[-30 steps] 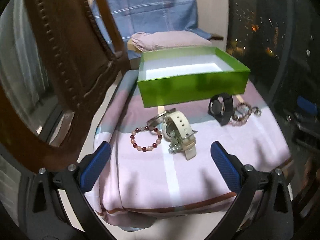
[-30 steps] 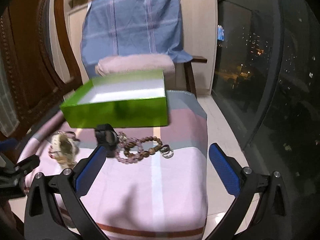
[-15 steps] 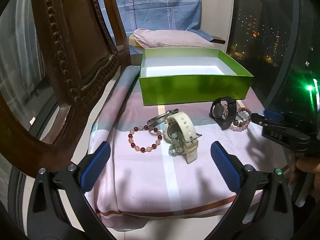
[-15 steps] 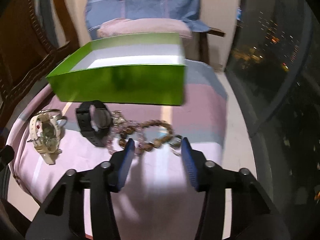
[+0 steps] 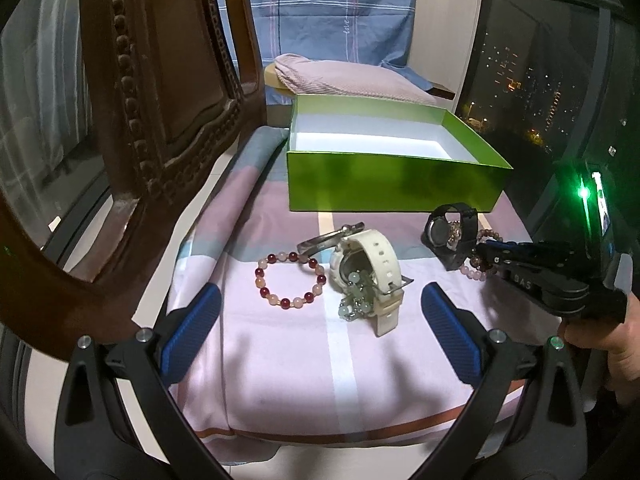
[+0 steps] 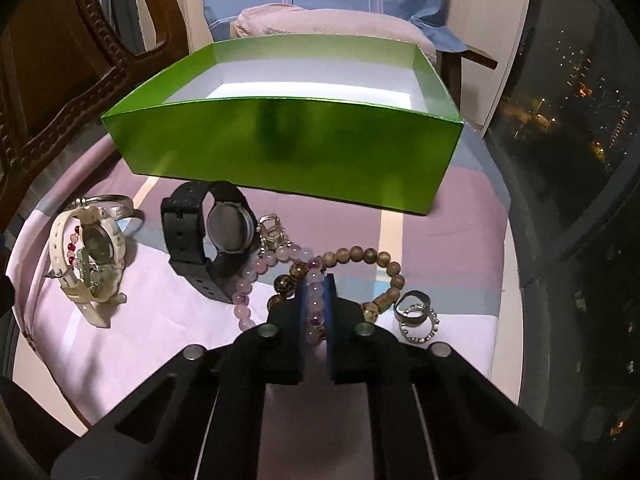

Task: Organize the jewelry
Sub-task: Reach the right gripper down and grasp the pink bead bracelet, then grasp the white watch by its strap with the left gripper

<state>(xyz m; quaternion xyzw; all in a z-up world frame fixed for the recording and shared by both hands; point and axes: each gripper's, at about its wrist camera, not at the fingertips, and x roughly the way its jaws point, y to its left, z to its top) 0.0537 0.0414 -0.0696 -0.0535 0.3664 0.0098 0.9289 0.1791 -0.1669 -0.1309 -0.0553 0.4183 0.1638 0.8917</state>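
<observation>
— Where are we?
— A pink striped cloth (image 6: 440, 240) over a seat, night window (image 6: 580, 100) to my right, green box (image 6: 288, 140) lying crosswise at the back.
— And the grippers?
— My right gripper (image 6: 315, 300) has just closed, pinching the pale purple bead bracelet (image 6: 256, 280) before the box; my left gripper (image 5: 320, 328) gapes empty.

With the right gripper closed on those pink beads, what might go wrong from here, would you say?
1. The right gripper pinches one strand of the pink bead bracelet, which lies tangled with the brown bead bracelet; lifting may drag both.
2. The black watch touches the pile and may topple.
3. Round beads may slip out.
</observation>
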